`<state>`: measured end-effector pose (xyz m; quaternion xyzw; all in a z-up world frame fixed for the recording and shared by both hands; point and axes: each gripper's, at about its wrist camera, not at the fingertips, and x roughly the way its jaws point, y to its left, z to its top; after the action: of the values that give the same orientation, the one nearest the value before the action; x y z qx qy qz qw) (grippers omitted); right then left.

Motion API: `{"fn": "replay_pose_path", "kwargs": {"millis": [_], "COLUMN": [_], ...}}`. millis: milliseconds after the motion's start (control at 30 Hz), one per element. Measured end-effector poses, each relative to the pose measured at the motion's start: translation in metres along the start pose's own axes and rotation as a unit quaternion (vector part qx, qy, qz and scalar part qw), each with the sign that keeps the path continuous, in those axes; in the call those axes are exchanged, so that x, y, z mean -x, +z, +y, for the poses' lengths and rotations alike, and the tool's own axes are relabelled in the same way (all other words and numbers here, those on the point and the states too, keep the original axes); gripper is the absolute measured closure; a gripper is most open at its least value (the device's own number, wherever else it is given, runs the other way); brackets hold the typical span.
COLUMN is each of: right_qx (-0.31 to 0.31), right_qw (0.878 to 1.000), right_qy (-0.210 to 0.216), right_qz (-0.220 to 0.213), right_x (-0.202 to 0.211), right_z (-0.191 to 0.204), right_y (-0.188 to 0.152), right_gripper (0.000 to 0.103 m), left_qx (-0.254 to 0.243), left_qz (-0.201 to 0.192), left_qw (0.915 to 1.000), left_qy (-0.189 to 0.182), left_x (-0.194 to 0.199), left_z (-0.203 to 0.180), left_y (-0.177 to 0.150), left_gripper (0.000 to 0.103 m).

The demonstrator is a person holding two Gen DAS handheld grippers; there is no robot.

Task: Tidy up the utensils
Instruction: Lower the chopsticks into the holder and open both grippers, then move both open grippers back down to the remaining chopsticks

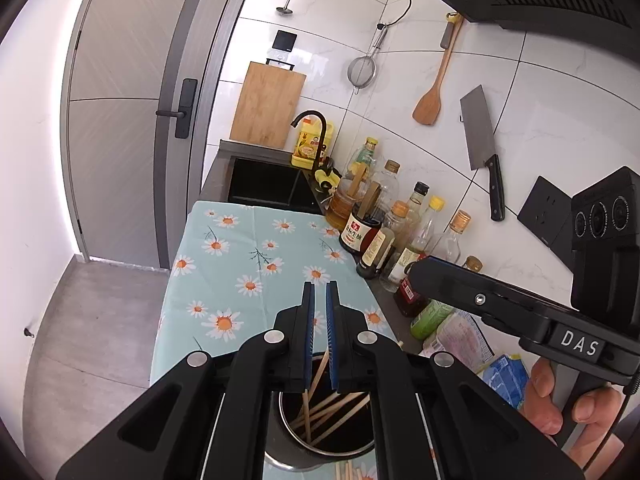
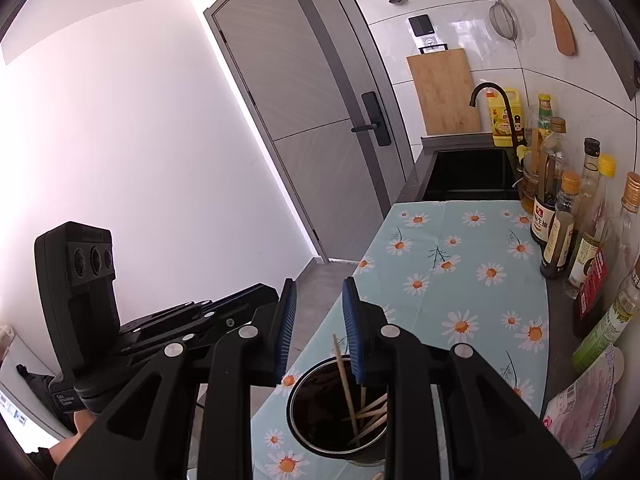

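A round metal holder [image 1: 320,446] [image 2: 304,424] stands on the daisy-print cloth [image 1: 240,256] [image 2: 472,280] and holds several wooden chopsticks [image 1: 332,412] [image 2: 370,410]. More chopsticks [image 1: 352,473] lie on the cloth beside it. My left gripper [image 1: 319,285] hovers over the holder, its jaws a narrow gap apart with nothing between them. My right gripper [image 2: 319,282] is open and empty, just above the holder's near rim. Each gripper shows in the other's view, the right one in the left wrist view [image 1: 520,312] and the left one in the right wrist view [image 2: 180,320].
Bottles of oil and sauce [image 1: 384,232] [image 2: 560,216] line the wall side of the counter. A black sink [image 1: 268,184] [image 2: 468,176] with a faucet lies beyond the cloth. A cutting board [image 1: 268,104], strainer, wooden spatula [image 1: 434,88] and cleaver [image 1: 482,140] hang on the tiles. Packets [image 1: 460,336] sit at the right.
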<state>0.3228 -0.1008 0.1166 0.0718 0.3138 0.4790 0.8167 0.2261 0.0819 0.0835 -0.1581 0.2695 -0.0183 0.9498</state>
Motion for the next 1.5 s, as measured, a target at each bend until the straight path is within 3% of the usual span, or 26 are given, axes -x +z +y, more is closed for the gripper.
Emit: {"fn": "replay_pose_path", "kwargs": {"millis": [433,500,567,767,867,1100,1500], "right_qx": [-0.009,-0.006,-0.004,-0.007,-0.009,-0.027,-0.087], "right_qw": [1.0,1.0,1.0,1.0,0.999,0.998,0.983], "right_qy": [-0.001,-0.003,-0.005,-0.007,-0.01,-0.021,-0.071], "right_qz": [0.001,0.005,0.013,0.022,0.032,0.061,0.144], "right_x": [0.042,0.049,0.056,0.077,0.082,0.085,0.053], "right_z": [0.016,0.021,0.026,0.03,0.029,0.022,-0.001], "right_y": [-0.014,-0.019,-0.025,-0.045,-0.055,-0.085,-0.147], "right_gripper": [0.078,0.078,0.078,0.073,0.067,0.066,0.064], "left_qx": [-0.03,-0.034,-0.038,-0.05,-0.057,-0.063,-0.042], "left_qz": [0.0,0.005,0.015,0.034,0.054,0.096,0.21], "left_qw": [0.9993,0.9992,0.9989,0.9978,0.9964,0.9927,0.9769], "left_qy": [0.022,0.022,0.023,0.029,0.033,0.036,-0.008], "left_x": [0.037,0.043,0.049,0.066,0.072,0.072,0.045], "left_z": [-0.022,-0.026,-0.029,-0.035,-0.037,-0.031,-0.002], "left_y": [-0.012,-0.014,-0.019,-0.036,-0.049,-0.076,-0.131], "left_gripper": [0.097,0.094,0.078,0.078,0.078,0.078,0.078]}}
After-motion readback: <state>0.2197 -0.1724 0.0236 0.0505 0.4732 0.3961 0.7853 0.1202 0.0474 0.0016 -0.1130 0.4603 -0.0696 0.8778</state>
